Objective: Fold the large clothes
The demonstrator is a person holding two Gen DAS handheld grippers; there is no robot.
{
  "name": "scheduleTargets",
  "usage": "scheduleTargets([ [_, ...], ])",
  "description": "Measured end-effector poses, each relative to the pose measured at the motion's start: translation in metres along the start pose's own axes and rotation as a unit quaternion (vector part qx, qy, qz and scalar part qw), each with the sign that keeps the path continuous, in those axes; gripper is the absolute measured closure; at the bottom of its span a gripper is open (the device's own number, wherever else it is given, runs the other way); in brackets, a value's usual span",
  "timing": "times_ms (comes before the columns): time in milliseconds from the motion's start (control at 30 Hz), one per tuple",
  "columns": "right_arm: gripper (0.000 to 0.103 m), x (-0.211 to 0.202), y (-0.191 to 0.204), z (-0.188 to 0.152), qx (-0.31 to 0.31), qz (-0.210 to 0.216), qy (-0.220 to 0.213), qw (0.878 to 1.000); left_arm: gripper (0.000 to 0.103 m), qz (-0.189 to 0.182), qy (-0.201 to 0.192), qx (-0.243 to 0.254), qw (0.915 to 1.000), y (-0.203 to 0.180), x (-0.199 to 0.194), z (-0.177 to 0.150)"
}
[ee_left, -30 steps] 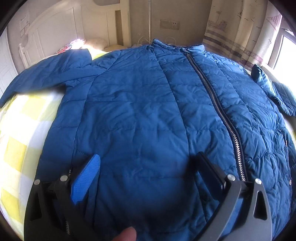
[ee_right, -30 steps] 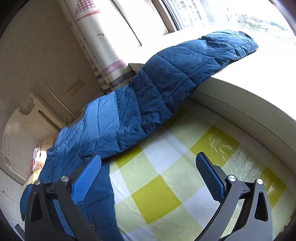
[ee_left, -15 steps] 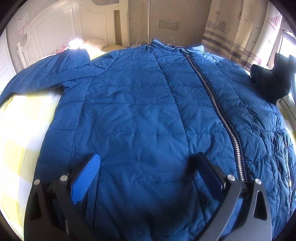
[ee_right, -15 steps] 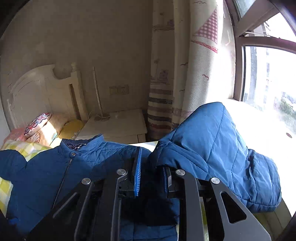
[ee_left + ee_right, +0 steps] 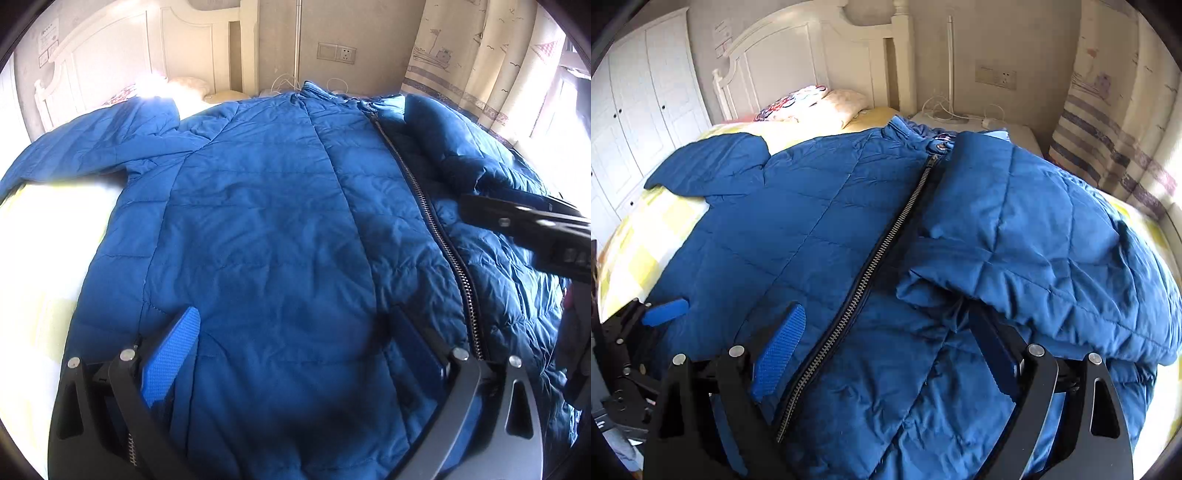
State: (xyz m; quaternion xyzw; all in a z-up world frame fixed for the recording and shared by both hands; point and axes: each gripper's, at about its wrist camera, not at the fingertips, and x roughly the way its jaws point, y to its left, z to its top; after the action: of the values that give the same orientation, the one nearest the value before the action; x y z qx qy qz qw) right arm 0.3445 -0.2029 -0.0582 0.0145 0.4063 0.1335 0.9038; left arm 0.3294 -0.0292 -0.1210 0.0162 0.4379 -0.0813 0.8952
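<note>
While my left tongs and right tongs hang released | jacket seems puffy, soft, slippery | I'd grip far-left sleeve cuff.

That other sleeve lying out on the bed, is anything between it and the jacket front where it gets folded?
Nothing visible. The spread sleeve lies flat beside the jacket, whose left panel is bare; the folded sleeve lies across the zipper.

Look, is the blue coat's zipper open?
No, the zipper is closed all the way up the coat to the collar, seen from the right wrist view.
</note>
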Motion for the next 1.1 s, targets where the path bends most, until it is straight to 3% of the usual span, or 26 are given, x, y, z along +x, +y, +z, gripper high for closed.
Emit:
scheduleTargets([
  [67,0.017,-0.028,-0.023,-0.016,0.046,0.008,-0.02,0.999,0.002,-0.004,-0.004,-0.004,1.0,0.002,-0.002,0.0],
  [133,0.018,-0.052,-0.048,-0.04,0.095,-0.024,-0.044,0.994,0.002,0.009,-0.008,-0.001,0.9999,-0.001,-0.004,0.0],
  [200,0.023,-0.071,-0.075,-0.067,0.156,-0.061,-0.072,0.983,0.003,0.027,-0.022,0.042,0.9985,-0.019,-0.011,0.003],
  [267,0.032,-0.079,-0.102,-0.095,0.223,-0.078,-0.088,0.968,0.003,0.049,-0.052,0.111,0.9913,-0.051,-0.017,0.012],
  [300,0.048,-0.08,-0.117,-0.106,0.266,-0.065,-0.097,0.957,0.003,0.061,-0.072,0.144,0.9851,-0.071,-0.021,0.018],
  [333,0.057,-0.084,-0.128,-0.113,0.301,-0.059,-0.116,0.945,0.003,0.066,-0.09,0.174,0.9785,-0.091,-0.024,0.025],
  [433,0.061,-0.102,-0.146,-0.131,0.363,-0.065,-0.178,0.913,0.005,0.065,-0.13,0.267,0.9526,-0.159,-0.021,0.048],
  [500,0.061,-0.109,-0.155,-0.138,0.387,-0.063,-0.201,0.898,0.021,0.073,-0.139,0.333,0.9298,-0.205,-0.009,0.056],
  [567,0.061,-0.114,-0.157,-0.141,0.393,-0.066,-0.212,0.893,0.023,0.047,-0.135,0.386,0.9113,-0.243,0.001,0.057],
  [633,0.061,-0.111,-0.154,-0.136,0.382,-0.069,-0.209,0.898,0.025,0.052,-0.131,0.426,0.8938,-0.273,0.014,0.054],
  [667,0.061,-0.11,-0.154,-0.134,0.378,-0.073,-0.206,0.899,0.035,0.063,-0.128,0.438,0.8877,-0.285,0.022,0.053],
  [700,0.061,-0.109,-0.154,-0.134,0.377,-0.071,-0.204,0.901,0.055,0.067,-0.121,0.439,0.8878,-0.29,0.029,0.055],
  [733,0.061,-0.108,-0.156,-0.135,0.379,-0.071,-0.203,0.9,0.073,0.057,-0.108,0.425,0.897,-0.291,0.035,0.06],
  [767,0.061,-0.108,-0.157,-0.135,0.382,-0.071,-0.203,0.899,0.091,0.042,-0.101,0.393,0.9132,-0.287,0.035,0.068],
  [833,0.061,-0.108,-0.157,-0.133,0.38,-0.071,-0.205,0.899,0.095,-0.034,-0.114,0.293,0.9487,-0.258,0.017,0.086],
  [867,0.061,-0.109,-0.155,-0.136,0.378,-0.072,-0.206,0.9,0.096,-0.071,-0.121,0.236,0.9616,-0.237,0.006,0.095],
  [933,0.061,-0.108,-0.153,-0.136,0.377,-0.07,-0.205,0.9,0.096,-0.133,-0.13,0.109,0.9765,-0.186,-0.012,0.111],
  [967,0.061,-0.109,-0.151,-0.137,0.377,-0.07,-0.206,0.9,0.096,-0.166,-0.129,0.04,0.9769,-0.153,-0.017,0.116],
  [1000,0.061,-0.109,-0.151,-0.137,0.376,-0.069,-0.208,0.9,0.096,-0.198,-0.124,-0.028,0.972,-0.119,-0.019,0.12],
  [1100,0.061,-0.109,-0.152,-0.137,0.375,-0.067,-0.21,0.9,0.089,-0.239,-0.081,-0.179,0.9509,-0.024,-0.003,0.112],
])
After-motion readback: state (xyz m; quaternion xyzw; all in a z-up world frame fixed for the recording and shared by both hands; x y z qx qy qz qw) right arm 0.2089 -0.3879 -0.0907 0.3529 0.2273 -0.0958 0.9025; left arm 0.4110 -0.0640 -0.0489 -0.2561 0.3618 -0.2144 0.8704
